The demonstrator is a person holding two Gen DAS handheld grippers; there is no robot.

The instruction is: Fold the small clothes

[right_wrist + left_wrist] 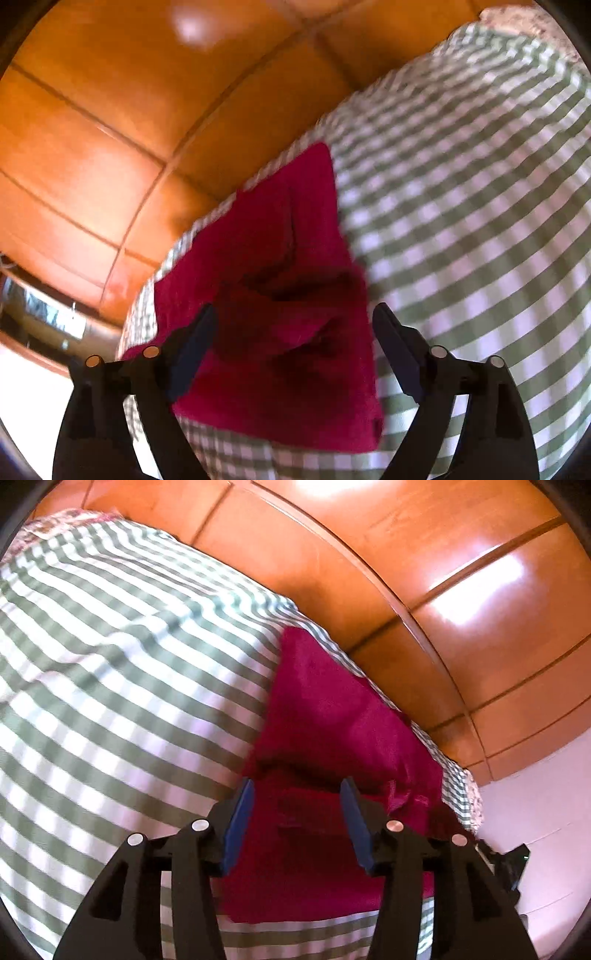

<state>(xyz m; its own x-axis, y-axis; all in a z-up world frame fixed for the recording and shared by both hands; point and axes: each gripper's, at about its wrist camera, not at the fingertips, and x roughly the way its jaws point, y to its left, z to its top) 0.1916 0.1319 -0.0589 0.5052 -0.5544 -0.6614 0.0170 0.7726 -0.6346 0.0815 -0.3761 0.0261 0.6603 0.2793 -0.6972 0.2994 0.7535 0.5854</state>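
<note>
A magenta-red small garment (325, 716) lies partly folded on a bed with a green-and-white checked cover (122, 686), near the bed's edge by the wardrobe. My left gripper (297, 794) is open and empty, hovering just above the garment's near part, fingers apart with blue pads (240, 823). In the right wrist view the same garment (280, 258) lies crumpled in the middle, on the checked cover (461, 221). My right gripper (295, 317) is wide open and empty above the garment, with the cloth showing between its fingers.
An orange-brown wooden wardrobe (424, 572) with panelled doors stands right beside the bed; it also shows in the right wrist view (110, 110). A white wall (546, 812) and a dark object (517, 864) are at the far right. A floral pillow (524, 26) lies at the bed's head.
</note>
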